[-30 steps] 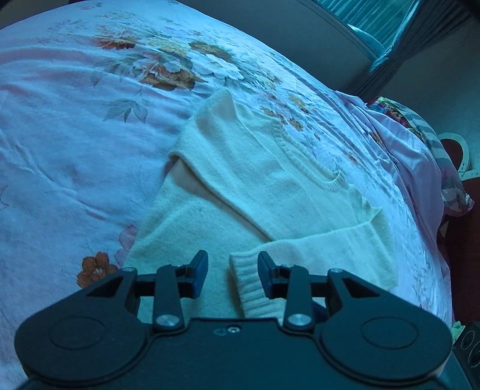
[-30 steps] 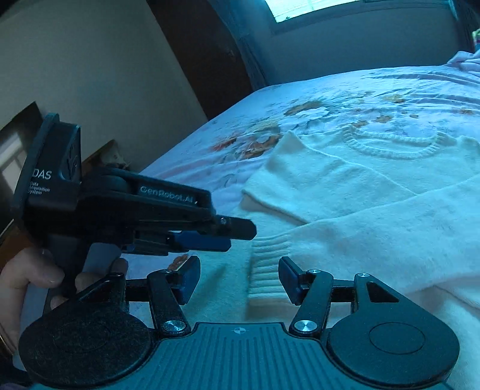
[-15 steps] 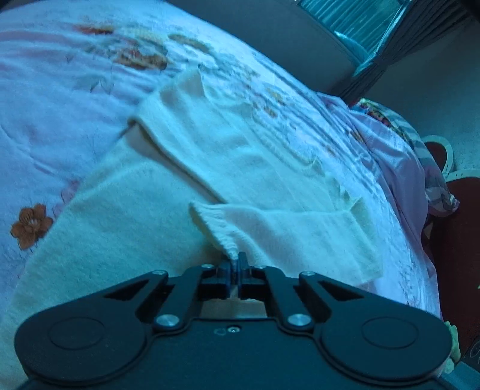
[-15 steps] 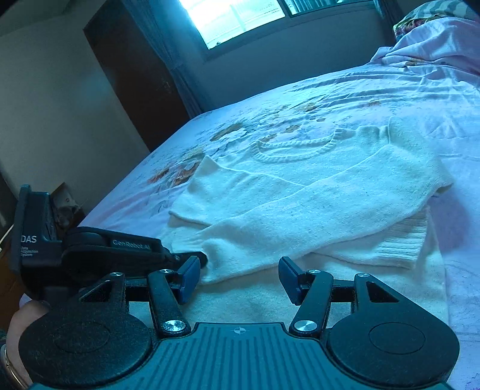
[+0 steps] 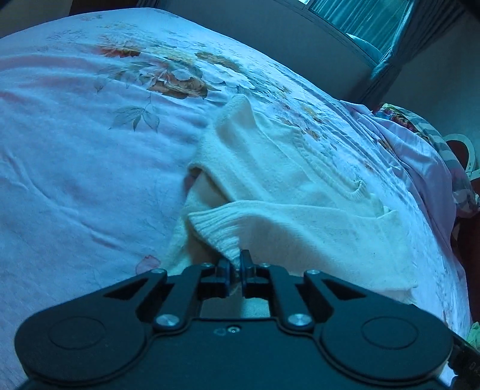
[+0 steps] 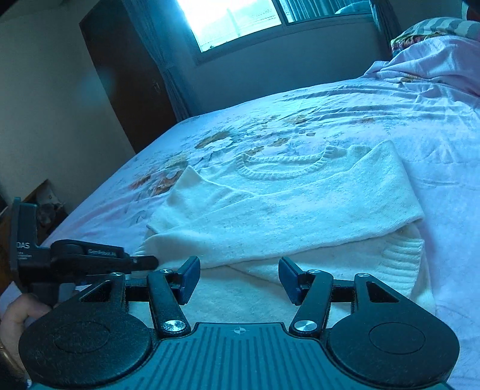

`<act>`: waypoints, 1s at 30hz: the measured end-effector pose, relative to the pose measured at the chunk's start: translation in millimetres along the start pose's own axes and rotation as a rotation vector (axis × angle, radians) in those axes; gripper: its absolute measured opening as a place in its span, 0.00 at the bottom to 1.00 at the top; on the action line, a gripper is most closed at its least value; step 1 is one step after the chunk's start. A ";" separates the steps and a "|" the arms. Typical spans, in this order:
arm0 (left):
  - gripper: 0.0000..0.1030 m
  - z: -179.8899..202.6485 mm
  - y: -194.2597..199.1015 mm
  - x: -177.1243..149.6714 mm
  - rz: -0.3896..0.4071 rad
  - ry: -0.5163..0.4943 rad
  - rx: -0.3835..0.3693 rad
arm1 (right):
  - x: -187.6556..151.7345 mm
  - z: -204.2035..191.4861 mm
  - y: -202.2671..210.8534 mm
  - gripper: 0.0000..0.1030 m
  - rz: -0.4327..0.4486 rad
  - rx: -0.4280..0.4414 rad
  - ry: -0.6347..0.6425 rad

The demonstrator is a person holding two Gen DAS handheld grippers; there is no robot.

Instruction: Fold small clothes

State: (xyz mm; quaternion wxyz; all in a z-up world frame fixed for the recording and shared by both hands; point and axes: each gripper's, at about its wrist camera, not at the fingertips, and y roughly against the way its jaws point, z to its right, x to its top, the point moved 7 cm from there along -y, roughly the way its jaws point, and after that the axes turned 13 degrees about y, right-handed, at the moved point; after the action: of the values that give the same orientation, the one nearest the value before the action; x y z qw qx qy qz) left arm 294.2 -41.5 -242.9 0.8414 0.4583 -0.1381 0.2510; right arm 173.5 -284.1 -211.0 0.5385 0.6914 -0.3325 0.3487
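A cream knit sweater lies on the floral bedsheet, neck away from me, both sleeves folded across its body. My left gripper is shut on the ribbed cuff of the upper sleeve and holds it slightly lifted over the sweater's left side. In the right wrist view the sweater lies ahead, and my right gripper is open and empty just above its lower body. The left gripper shows there at the left, pinching the sleeve end.
A pile of pink bedding and a striped pillow sits at the bed's head on the right. A window, a dark door and a wall lie beyond the bed's far side. A hand holds the left gripper.
My left gripper closed on the sleeve cuff and has carried it leftward across the sweater. My right gripper pulled back and rose, staying open.
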 end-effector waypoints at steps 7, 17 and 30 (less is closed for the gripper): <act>0.18 2.3 50.0 12.1 0.112 -0.005 -0.017 | 20.1 53.1 -19.8 0.56 -0.033 -0.172 -0.010; 0.04 1.3 -13.5 9.0 0.011 0.036 0.054 | -7.3 112.5 -39.4 0.56 -0.196 -0.312 0.030; 0.23 27.6 0.2 -2.9 0.016 -0.100 0.081 | 5.1 83.2 -28.4 0.56 -0.155 -0.302 0.064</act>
State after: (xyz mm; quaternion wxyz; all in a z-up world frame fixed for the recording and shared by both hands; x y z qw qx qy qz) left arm 291.6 -65.4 -229.2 0.8121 0.5030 -0.1732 0.2398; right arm 210.3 -360.1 -236.0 0.6720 0.6146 -0.3094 0.2738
